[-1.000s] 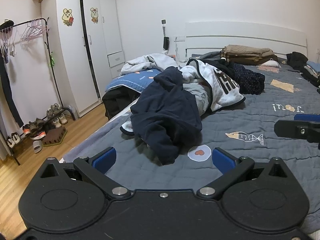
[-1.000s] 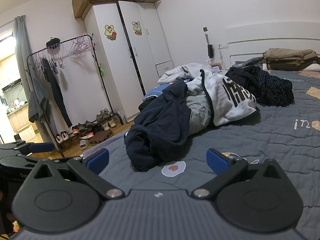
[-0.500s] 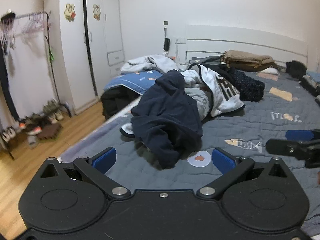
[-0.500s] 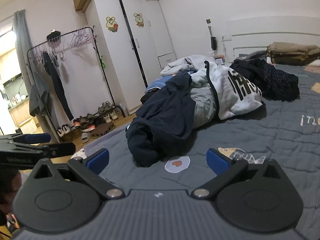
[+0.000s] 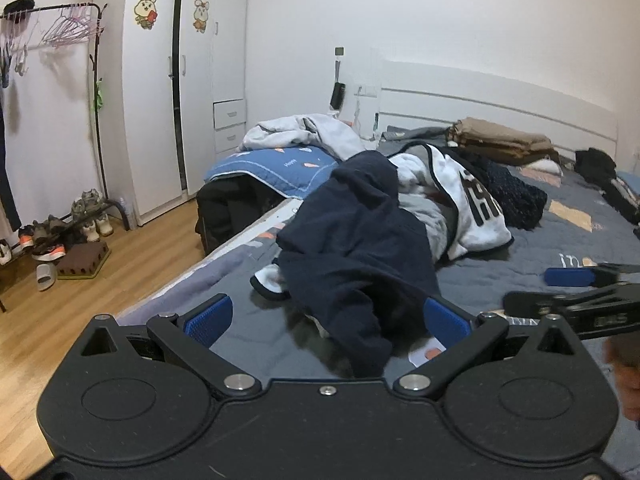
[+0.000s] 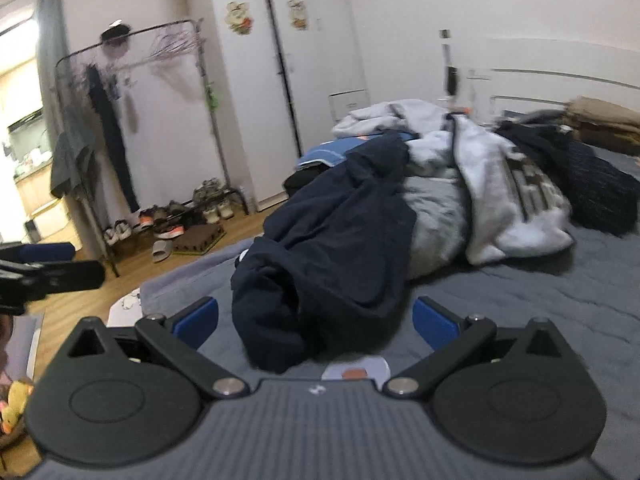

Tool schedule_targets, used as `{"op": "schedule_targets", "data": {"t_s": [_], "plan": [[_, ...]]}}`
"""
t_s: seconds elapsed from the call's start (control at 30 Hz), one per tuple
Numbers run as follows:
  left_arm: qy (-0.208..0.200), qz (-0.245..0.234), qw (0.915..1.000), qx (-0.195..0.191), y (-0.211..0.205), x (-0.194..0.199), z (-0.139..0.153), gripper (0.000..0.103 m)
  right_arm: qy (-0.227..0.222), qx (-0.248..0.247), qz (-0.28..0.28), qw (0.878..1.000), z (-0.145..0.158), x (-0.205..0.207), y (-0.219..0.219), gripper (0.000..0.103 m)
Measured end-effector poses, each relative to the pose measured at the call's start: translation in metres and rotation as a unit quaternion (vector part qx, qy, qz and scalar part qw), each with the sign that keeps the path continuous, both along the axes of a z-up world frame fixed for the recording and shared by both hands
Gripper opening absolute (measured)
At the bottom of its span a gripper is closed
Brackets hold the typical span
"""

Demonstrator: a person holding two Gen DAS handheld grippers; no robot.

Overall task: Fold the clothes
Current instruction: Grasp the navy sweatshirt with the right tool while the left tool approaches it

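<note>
On my left wrist view, the left gripper point(image 5: 327, 320) has its 2 blue-padded fingers spread wide, empty, low over the grey quilted bed point(image 5: 500, 276). The crumpled navy garment point(image 5: 356, 248) lies just ahead between them, draped against a white lettered top point(image 5: 472, 208). The right gripper point(image 5: 576, 288) shows at the edge (side-on). On my right wrist view, blurred, the right gripper point(image 6: 316, 318) is equally spread, the navy garment point(image 6: 332, 248) right before it
</note>
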State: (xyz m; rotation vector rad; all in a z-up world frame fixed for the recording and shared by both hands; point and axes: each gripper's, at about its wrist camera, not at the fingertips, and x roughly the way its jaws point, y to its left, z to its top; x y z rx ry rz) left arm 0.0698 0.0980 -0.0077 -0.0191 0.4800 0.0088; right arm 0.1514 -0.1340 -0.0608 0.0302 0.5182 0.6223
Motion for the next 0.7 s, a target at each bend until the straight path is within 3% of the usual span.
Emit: {"op": "schedule_targets", "data": {"t_s": [0.27,0.37,0.4,0.43,0.47,0.5,0.6,0.7], "plan": [[0.009,0.012,0.9996,-0.023,0.032,0.014,-0.025,0.103,-0.011,-0.050,0.043,0.998,-0.039,0.058,0.073,0.099],[0.013,0.019,0.9988,-0.043,0.047,0.015,-0.031,0.103,-0.017,-0.085,0.046,0.995,-0.053,0.071,0.094,0.090],[0.014,0.022,0.9985,-0.048,0.051,0.015,-0.032,0.103,-0.010,-0.091,0.041,0.995,-0.057,0.075,0.097,0.073],[0.015,0.026,0.9982,-0.052,0.054,0.016,-0.034,0.103,-0.002,-0.097,0.036,0.995,-0.060,0.079,0.100,0.048],[0.016,0.028,0.9980,-0.054,0.057,0.015,-0.034,0.103,0.005,-0.101,0.030,0.994,-0.064,0.083,0.103,0.036],[0.015,0.029,0.9980,-0.054,0.058,0.014,-0.034,0.103,0.009,-0.098,0.019,0.995,-0.066,0.086,0.102,0.016],[0.011,0.032,0.9982,-0.050,0.060,0.010,-0.031,0.103,0.017,-0.066,0.002,0.998,-0.064,0.087,0.090,0.007],[0.001,0.027,0.9987,-0.042,0.058,0.007,-0.022,0.103,0.000,-0.037,-0.013,0.999,-0.047,0.067,0.073,0.006]]}}
